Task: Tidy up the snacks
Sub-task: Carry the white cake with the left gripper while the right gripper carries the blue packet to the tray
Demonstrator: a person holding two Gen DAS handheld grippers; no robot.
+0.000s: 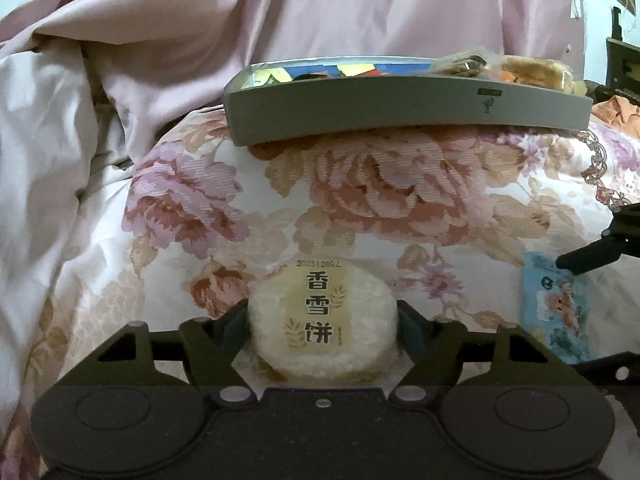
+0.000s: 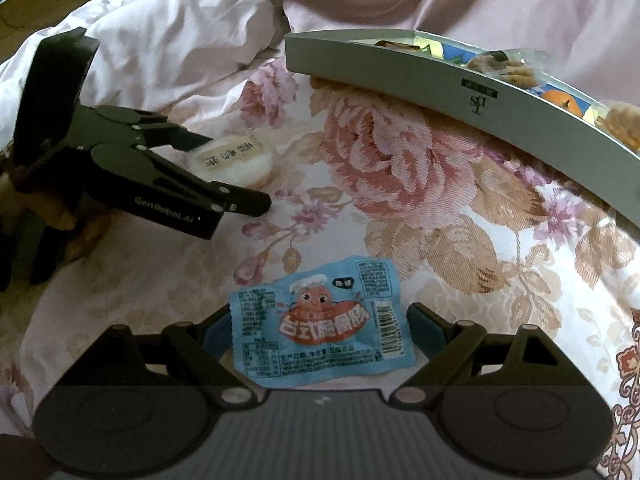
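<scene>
A round white rice cracker in a clear wrapper lies on the floral bedspread. My left gripper has a finger against each side of it; it also shows in the right wrist view around the rice cracker. A blue sausage snack packet lies flat between the spread fingers of my right gripper, which is open and not touching it. The packet also shows in the left wrist view. A grey snack box stands beyond, holding several wrapped snacks; it also shows in the right wrist view.
The floral bedspread covers the surface. A rumpled pink duvet is heaped behind and to the left of the box. An orange item and pastries lie in the box.
</scene>
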